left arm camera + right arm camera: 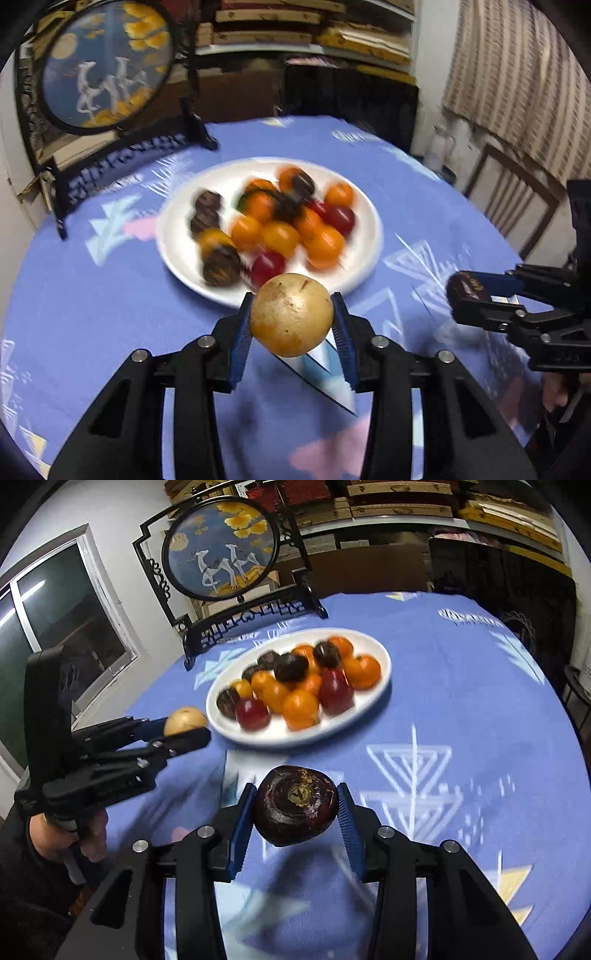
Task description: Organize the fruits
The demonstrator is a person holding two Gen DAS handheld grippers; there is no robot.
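Observation:
My left gripper [291, 314] is shut on a round tan fruit [291, 315], held above the blue tablecloth just short of the white plate [177, 254]. The same gripper [186, 725] and tan fruit [184, 720] show at the left of the right wrist view. My right gripper [295, 806] is shut on a dark purple fruit [295, 805] with a gold sticker, lifted off the cloth in front of the plate [369, 642]. It also appears at the right edge of the left wrist view, where the gripper [465, 291] holds the dark fruit [463, 288]. The plate carries several orange, red and dark fruits.
A black-framed round decorative screen [221, 550] stands at the table's far left, behind the plate. Shelves with stacked boxes [314, 37] line the wall beyond. A chair [513, 199] stands off the table's right side. A person's hand [88, 834] grips the left gripper's handle.

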